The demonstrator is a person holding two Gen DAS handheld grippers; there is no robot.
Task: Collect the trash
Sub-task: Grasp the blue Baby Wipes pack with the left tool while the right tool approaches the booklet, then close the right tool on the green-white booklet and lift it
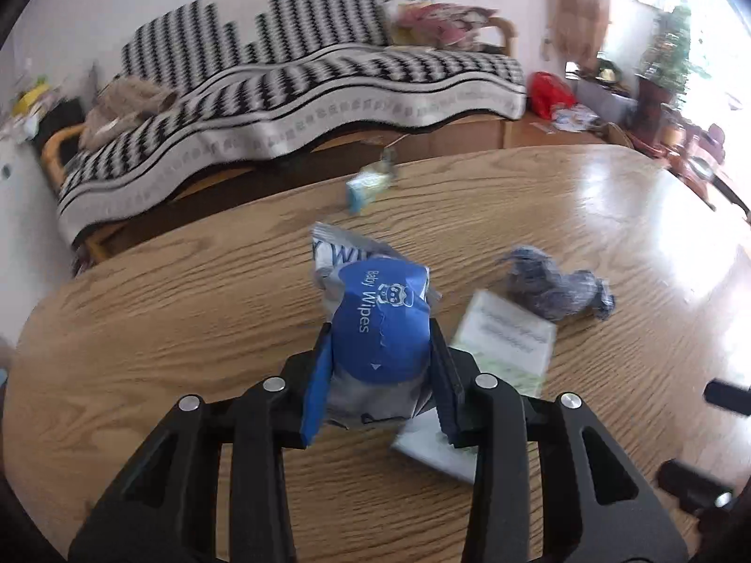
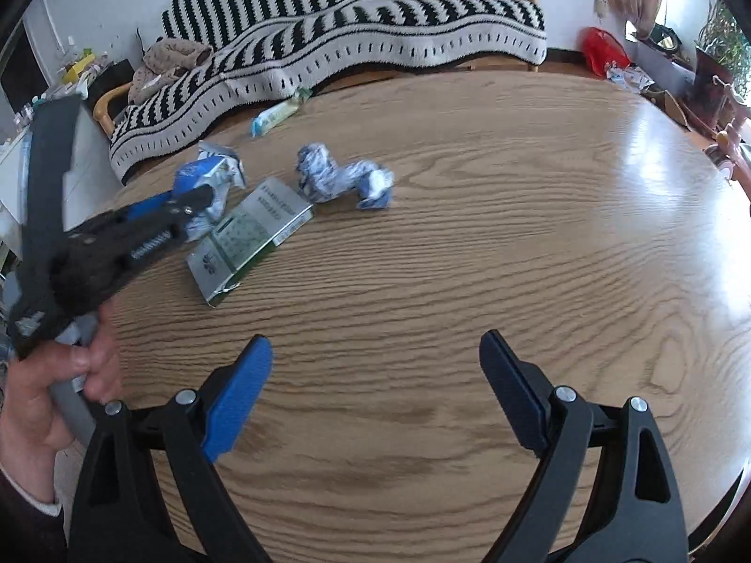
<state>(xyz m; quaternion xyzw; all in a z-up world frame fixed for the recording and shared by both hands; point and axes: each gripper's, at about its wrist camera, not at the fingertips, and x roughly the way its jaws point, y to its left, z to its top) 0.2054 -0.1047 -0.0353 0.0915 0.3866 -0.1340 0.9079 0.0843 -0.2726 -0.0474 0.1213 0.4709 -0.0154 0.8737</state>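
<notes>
- Round wooden table (image 2: 469, 244): bare over most of its top, with 4 pieces of litter bunched toward the sofa-side edge.
- Striped sofa (image 2: 375, 37): just beyond that edge, well clear of the work.
- Left gripper (image 1: 380, 352): pinching the baby wipes pack (image 1: 382, 323), blue pads pressed against both flanks; the pack bulges and crumples upward between them, its silver top sticking out toward the sofa.
- Right gripper (image 2: 375, 375): spread wide, nothing between the fingers, hovering over bare table on the side away from the sofa.
- Green-and-white flat carton (image 2: 249, 239): lying on the table just beside the wipes pack, part of it apparently under the left gripper's finger.
- Crumpled blue-and-white wad (image 2: 342, 178): on the table just past the carton, apart from both grippers.
- Small snack wrapper (image 2: 277, 117): nearest the table edge facing the sofa.
- Risks, as a judgement: soft, slick pack could squirt out of the pinch on lifting, since the grip sits low on a squashy body; carton could drag along or get knocked if caught under the finger; wrapper near the edge could slide off toward the sofa if brushed.
</notes>
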